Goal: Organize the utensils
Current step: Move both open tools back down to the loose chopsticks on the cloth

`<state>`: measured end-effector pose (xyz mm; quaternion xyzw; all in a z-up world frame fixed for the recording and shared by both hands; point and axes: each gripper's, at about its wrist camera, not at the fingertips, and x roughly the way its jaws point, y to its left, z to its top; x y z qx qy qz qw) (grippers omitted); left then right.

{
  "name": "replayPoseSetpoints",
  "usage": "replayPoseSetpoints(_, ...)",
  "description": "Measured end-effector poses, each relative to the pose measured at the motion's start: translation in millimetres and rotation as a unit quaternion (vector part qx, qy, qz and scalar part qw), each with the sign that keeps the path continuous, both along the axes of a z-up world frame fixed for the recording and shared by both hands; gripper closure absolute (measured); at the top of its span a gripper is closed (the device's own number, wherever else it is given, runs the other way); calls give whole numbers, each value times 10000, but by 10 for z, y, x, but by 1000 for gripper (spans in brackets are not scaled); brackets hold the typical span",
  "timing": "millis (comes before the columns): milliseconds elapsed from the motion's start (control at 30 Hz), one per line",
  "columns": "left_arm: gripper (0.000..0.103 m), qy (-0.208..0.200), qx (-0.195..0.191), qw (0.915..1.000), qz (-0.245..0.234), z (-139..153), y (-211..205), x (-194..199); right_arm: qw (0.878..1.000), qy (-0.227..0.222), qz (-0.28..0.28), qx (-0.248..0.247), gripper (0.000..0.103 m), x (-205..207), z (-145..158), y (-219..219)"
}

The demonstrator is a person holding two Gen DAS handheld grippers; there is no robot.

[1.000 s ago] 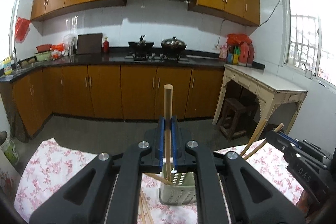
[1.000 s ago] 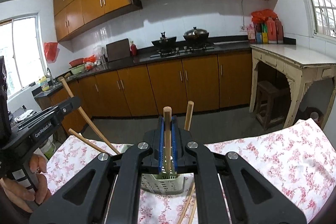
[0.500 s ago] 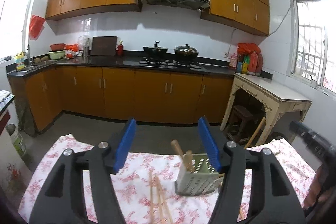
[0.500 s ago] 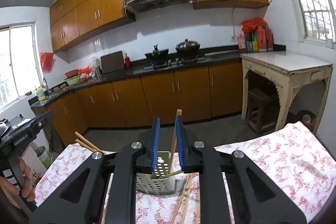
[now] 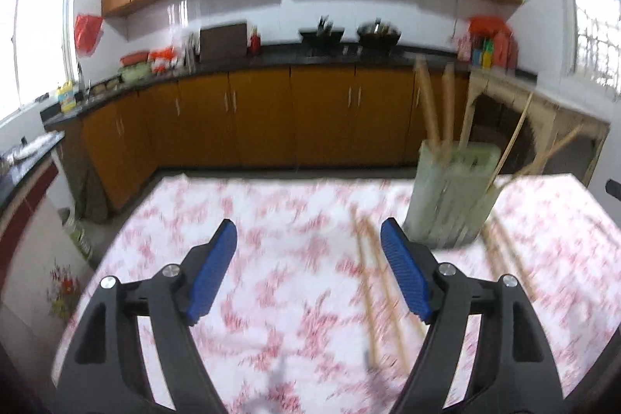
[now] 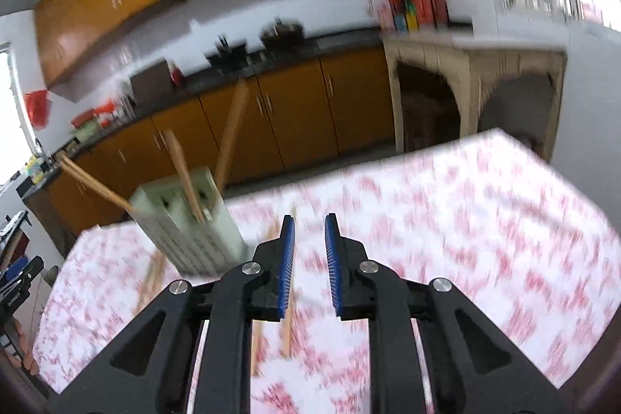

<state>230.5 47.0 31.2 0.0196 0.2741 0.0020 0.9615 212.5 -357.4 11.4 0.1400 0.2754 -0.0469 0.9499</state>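
Now the left gripper (image 5: 308, 268) has just opened wide, empty; the right gripper (image 6: 309, 258) has a narrow empty gap. Pale green slotted utensil holder (image 5: 452, 196) on floral-clothed counter (image 5: 271, 239) holds, seemingly, 4 wooden chopsticks (image 5: 427, 103).

Floral tablecloth (image 5: 295, 258), orange cabinets (image 5: 310, 115), black pots (image 5: 378, 33) on counter.

Both wrist cams sat low over the floral tablecloth (image 5: 295, 258), angled down and forward toward the kitchen cabinets (image 6: 295, 119), the right view rolled; both shared the pale utensil holder (image 5: 450, 196), near.
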Motion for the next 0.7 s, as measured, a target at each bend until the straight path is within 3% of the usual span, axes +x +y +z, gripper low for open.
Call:
replayPoseSetpoints(133,28,406,-116,9991,1,-360,17,67,9977,623,222,137,86,136,-483,141)
replayPoseSetpoints(333,28,811,-152,9965,-123,-738,-60,126,9907,1193,615,232,86,306,-932,442)
replayPoseSetpoints(700,28,1094,-133,9933,-339,-967,-191,203,9844,1554,777,-284,86,425,-1239,654)
